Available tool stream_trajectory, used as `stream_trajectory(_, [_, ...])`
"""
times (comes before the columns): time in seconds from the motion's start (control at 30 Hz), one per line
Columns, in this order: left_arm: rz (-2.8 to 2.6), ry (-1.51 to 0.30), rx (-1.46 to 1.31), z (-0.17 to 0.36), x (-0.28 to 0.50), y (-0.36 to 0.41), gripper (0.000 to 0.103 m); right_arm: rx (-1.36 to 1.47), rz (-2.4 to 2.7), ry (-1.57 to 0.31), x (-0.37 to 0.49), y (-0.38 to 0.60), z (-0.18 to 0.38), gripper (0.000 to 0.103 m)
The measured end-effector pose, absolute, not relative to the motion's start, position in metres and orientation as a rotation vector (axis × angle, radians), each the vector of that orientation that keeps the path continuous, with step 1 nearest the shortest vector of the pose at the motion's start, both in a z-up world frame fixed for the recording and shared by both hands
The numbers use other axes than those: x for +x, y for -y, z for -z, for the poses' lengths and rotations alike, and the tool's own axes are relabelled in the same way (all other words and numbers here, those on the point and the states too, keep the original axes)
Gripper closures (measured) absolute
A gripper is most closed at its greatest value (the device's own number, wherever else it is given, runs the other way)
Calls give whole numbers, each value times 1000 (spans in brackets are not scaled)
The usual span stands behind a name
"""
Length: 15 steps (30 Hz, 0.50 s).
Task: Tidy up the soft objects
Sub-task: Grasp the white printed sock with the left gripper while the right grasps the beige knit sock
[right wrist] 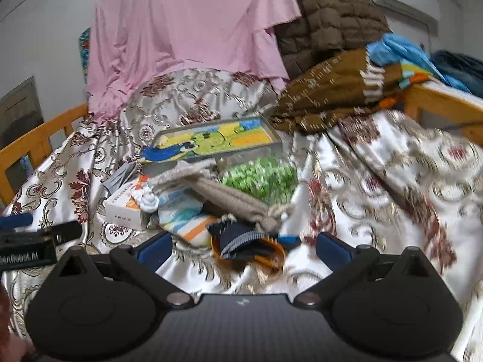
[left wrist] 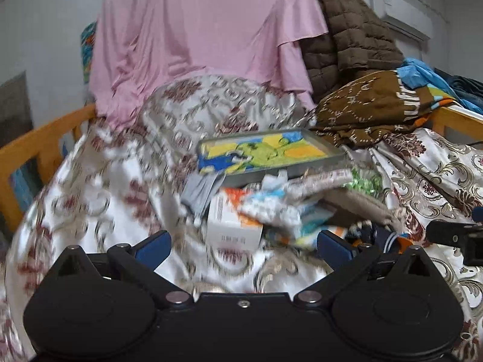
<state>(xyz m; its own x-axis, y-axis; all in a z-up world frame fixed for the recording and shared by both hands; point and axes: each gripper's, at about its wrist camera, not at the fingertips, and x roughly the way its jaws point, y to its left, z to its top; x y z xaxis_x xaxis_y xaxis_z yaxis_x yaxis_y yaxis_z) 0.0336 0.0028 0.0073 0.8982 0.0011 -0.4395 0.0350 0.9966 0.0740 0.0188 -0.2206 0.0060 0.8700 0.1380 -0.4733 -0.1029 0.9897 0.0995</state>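
Note:
A pile of small things lies on a floral satin bedspread. It holds a grey tray with a colourful cloth, a white box, a beige knitted piece, a green crumpled packet, a striped soft pouch and a dark blue strap on an orange ring. My left gripper is open and empty, just short of the white box. My right gripper is open, its jaws either side of the dark strap, not touching it.
A pink sheet hangs behind the pile. A brown quilted jacket and a brown patterned cloth are heaped at the right. Wooden bed rails frame both sides. The left gripper shows at the right wrist view's left edge.

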Motion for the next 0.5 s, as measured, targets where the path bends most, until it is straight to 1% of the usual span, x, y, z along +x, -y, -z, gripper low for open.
stream_trajectory(0.23, [141, -417, 218, -17, 74, 11, 1, -47, -183, -484, 50, 216, -6, 0])
stream_trajectory(0.5, [287, -420, 439, 0, 130, 38, 1, -159, -261, -469, 93, 206, 14, 0])
